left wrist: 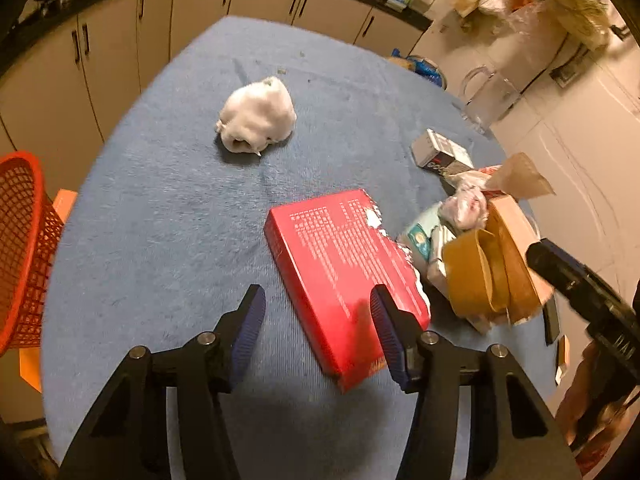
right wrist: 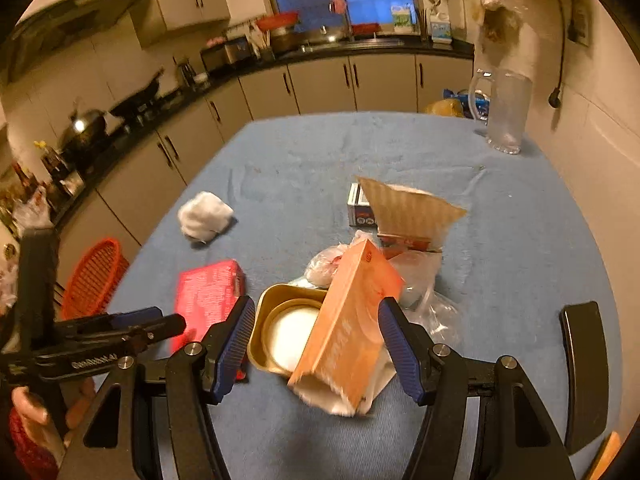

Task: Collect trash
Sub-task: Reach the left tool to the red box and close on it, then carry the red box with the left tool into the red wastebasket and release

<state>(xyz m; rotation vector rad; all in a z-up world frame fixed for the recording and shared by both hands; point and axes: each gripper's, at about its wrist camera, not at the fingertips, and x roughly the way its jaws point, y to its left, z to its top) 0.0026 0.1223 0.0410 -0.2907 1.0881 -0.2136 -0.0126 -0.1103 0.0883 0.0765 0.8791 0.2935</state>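
A flat red box [left wrist: 344, 276] lies on the blue tablecloth [left wrist: 168, 216]; it also shows in the right wrist view [right wrist: 208, 296]. My left gripper [left wrist: 316, 304] is open, low over the box's near left corner, its right finger above the box. A crumpled white tissue ball [left wrist: 258, 116] lies further back, also in the right wrist view [right wrist: 204, 214]. My right gripper [right wrist: 316, 320] is open around an orange carton [right wrist: 348, 328] that leans on a gold tin [right wrist: 280, 328] in a trash pile. The orange mesh bin [left wrist: 22, 248] stands left of the table.
Behind the pile are a small printed box [right wrist: 360, 206], a brown paper piece [right wrist: 412, 208] and clear plastic bags [right wrist: 420, 280]. A glass pitcher [right wrist: 506, 110] stands at the far right corner. A black chair back [right wrist: 586, 372] is at the right edge. Kitchen cabinets [right wrist: 320, 84] line the back.
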